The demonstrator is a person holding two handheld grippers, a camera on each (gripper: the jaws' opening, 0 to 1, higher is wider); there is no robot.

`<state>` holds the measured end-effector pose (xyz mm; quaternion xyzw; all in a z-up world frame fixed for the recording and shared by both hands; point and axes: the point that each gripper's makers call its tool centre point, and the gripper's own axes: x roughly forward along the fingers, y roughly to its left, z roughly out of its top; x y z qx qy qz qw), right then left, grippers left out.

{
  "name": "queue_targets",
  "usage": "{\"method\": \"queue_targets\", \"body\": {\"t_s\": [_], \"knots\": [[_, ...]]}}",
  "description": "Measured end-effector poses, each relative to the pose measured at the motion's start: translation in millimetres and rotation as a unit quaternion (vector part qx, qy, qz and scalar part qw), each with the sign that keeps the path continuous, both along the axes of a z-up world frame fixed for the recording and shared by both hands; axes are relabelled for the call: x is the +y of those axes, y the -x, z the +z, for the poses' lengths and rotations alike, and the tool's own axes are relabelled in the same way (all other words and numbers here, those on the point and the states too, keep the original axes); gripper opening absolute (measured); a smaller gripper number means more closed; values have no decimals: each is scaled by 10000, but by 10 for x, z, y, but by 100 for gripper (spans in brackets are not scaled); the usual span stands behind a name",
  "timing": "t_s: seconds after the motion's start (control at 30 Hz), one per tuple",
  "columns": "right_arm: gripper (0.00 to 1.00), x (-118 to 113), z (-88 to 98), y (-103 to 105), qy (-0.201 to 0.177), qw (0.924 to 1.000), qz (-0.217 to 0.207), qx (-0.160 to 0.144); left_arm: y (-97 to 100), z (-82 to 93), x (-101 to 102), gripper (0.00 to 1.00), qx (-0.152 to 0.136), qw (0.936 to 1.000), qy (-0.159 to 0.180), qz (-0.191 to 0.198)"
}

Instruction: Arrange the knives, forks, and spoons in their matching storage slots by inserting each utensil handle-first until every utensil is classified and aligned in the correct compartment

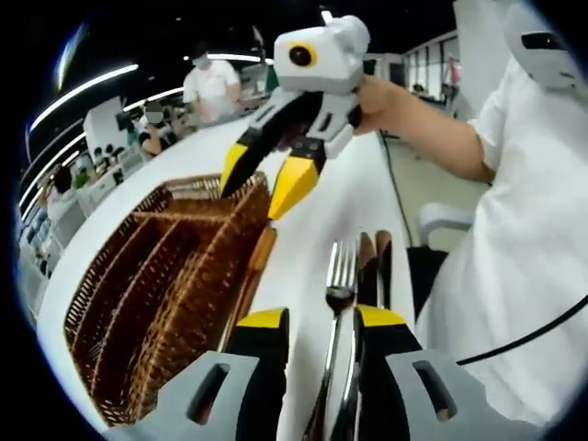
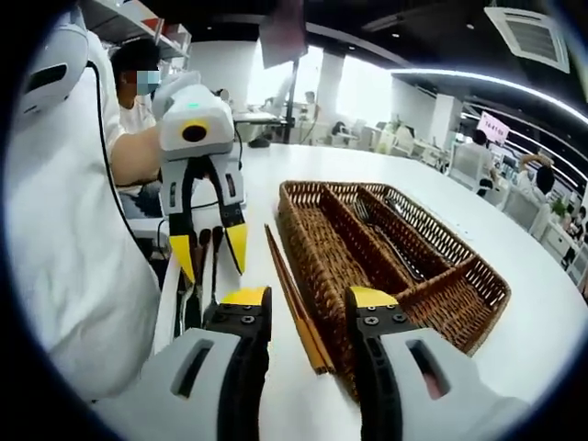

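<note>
Right gripper view: pink sign (image 2: 493,127), writing unreadable.

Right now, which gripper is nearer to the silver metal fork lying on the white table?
Left. The left gripper has its yellow-tipped fingers on both sides of the silver metal fork. The right gripper hangs open beyond it, by the brown wicker tray.

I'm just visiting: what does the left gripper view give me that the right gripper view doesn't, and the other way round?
Left gripper view: a fork's tines close up between the open left claw, and the right claw seen from the front, open over the rim of the wicker basket.
Right gripper view: the left claw from the front, open above dark-handled utensils, plus a ceiling vent.
Both: the basket, the white table and a person in white.
</note>
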<state>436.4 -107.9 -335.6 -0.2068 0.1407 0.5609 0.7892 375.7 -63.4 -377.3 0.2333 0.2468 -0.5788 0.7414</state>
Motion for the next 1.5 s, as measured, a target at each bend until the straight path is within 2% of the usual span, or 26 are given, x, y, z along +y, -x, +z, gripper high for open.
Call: {"method": "queue_targets", "body": {"t_s": [0.6,0.97,1.5], "knots": [[36,-49,-117,237,-54,9998,164,124,35,-91,-13,21,43,9995,-312,-92],[37,-74,-159,329,-73,9995,261,173,44,-158,-3,14,138,9982,-559,-140],[37,-106,-215,393,-122,9991,314,241,60,-256,71,11,236,9942,-1012,-269]]}}
